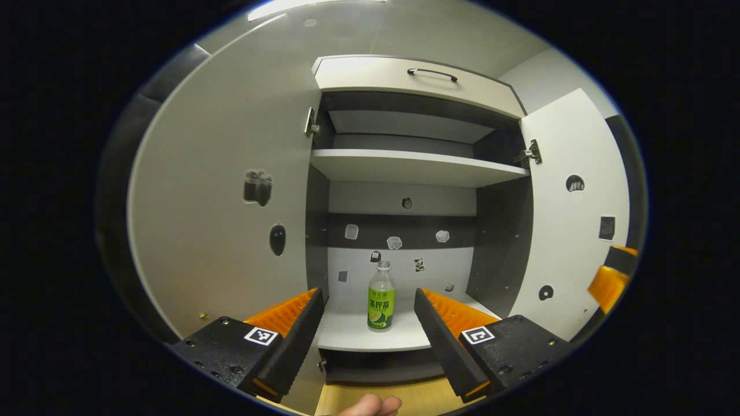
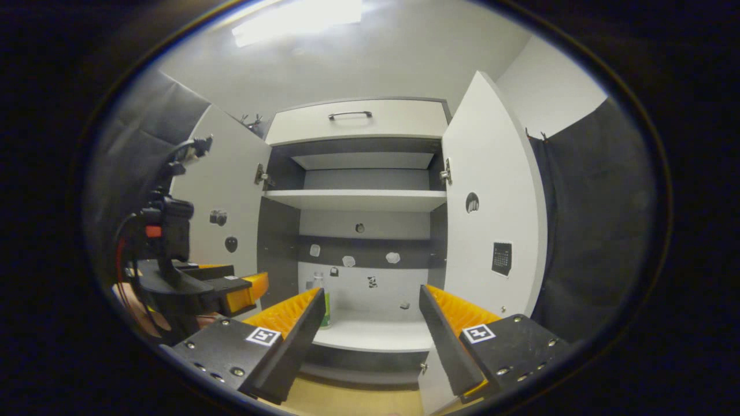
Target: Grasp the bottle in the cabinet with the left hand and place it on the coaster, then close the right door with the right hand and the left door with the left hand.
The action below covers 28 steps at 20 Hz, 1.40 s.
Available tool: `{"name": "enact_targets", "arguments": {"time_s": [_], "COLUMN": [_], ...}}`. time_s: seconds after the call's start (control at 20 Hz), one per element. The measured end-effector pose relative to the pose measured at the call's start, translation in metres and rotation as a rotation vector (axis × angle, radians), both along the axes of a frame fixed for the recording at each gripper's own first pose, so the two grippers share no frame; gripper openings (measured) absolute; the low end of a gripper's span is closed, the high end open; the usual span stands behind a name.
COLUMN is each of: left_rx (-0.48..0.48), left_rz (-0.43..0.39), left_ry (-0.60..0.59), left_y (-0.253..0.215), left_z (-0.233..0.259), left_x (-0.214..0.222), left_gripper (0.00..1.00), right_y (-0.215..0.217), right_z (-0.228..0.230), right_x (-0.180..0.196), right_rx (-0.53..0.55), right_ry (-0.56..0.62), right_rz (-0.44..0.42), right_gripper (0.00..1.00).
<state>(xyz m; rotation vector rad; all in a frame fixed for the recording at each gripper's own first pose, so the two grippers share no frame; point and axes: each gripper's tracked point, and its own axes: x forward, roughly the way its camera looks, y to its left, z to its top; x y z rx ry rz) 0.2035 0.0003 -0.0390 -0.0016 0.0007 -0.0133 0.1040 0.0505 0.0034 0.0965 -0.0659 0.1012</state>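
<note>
Both doors are standing wide open & the bottle (image 1: 381, 296) is still sitting upright on the lower shelf (image 1: 358, 338) inside the cabinet (image 1: 413, 78), so nothing in the task looks done yet.

Left gripper (image 1: 368, 323) is facing straight into the cabinet, fingers spread wide w/ nothing between them; bottle is showing in the gap between the fingers but farther in, not touching either. Judging from this, the step in hand is the reach for the bottle. In the right gripper view, the left gripper (image 2: 254, 287) is showing off to the left, near the left door (image 2: 222, 196).

Right gripper (image 2: 370, 326) is also gaping, holding nothing, hanging back in front of the cabinet. Bottle (image 2: 322, 300) is peeking out just behind its left finger, partly hidden. Right door (image 2: 491, 202) is swinging out just beside its right finger, apart from it as far as I can tell.

Coaster isn't something I can pick out, so can't say where the bottle is going.

Left to do, approx everything: grab bottle w/ left, carry it out, set on coaster, then push right door shut w/ right, left door (image 1: 225, 190) w/ left. Upper shelf (image 1: 413, 164) is looking bare.
</note>
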Motion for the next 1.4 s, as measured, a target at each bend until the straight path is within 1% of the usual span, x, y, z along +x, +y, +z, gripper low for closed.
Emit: {"name": "enact_targets", "arguments": {"time_s": [0.1, 0.2, 0.3, 0.45, 0.5, 0.65, 0.85, 0.9, 1.0, 1.05, 1.1, 1.15, 1.25, 1.4], "left_rx": [0.004, -0.023, -0.061, -0.087, -0.087, -0.082, -0.025, -0.028, -0.054, -0.050, -0.039, -0.037, -0.055, -0.074], "left_rz": [-0.004, -0.026, -0.057, -0.087, -0.084, -0.074, -0.044, -0.036, -0.067, -0.067, -0.046, -0.047, -0.052, -0.074], "left_ry": [0.003, 0.022, 0.041, 0.078, 0.097, 0.085, 0.089, 0.091, 0.096, 0.109, 0.104, 0.100, 0.111, 0.076], "left_y": [-0.002, -0.012, -0.023, -0.034, -0.035, -0.033, -0.025, -0.024, -0.030, -0.029, -0.023, -0.022, -0.024, -0.027], "left_z": [-0.008, -0.020, -0.037, -0.068, -0.076, -0.089, -0.107, -0.110, -0.118, -0.124, -0.124, -0.121, -0.118, -0.098], "left_x": [0.024, 0.052, 0.079, 0.120, 0.131, 0.165, 0.201, 0.208, 0.219, 0.224, 0.218, 0.225, 0.215, 0.186], "left_gripper": [0.99, 0.99, 1.00, 0.99, 1.00, 1.00, 1.00, 1.00, 0.98, 0.95, 0.89, 0.82, 0.80, 0.81], "right_y": [-0.008, -0.017, -0.026, -0.034, -0.036, -0.045, -0.052, -0.053, -0.052, -0.051, -0.051, -0.050, -0.048, -0.044], "right_z": [0.001, -0.003, -0.006, -0.009, -0.011, -0.014, -0.026, -0.030, -0.037, -0.038, -0.039, -0.038, -0.035, -0.033], "right_x": [0.007, 0.015, 0.019, 0.018, 0.017, 0.013, 0.005, 0.003, -0.003, -0.006, -0.009, -0.011, -0.017, -0.028], "right_rx": [0.024, 0.027, 0.010, -0.023, -0.030, -0.042, -0.086, -0.098, -0.116, -0.123, -0.127, -0.126, -0.108, -0.075], "right_ry": [0.008, 0.034, 0.043, 0.046, 0.049, 0.057, 0.082, 0.092, 0.115, 0.121, 0.125, 0.126, 0.126, 0.130], "right_rz": [-0.027, -0.056, -0.088, -0.109, -0.114, -0.147, -0.169, -0.174, -0.173, -0.169, -0.168, -0.165, -0.156, -0.144], "right_gripper": [0.98, 0.97, 0.98, 0.99, 0.98, 0.99, 0.98, 1.00, 0.98, 0.99, 0.98, 0.98, 0.97, 0.99]}}
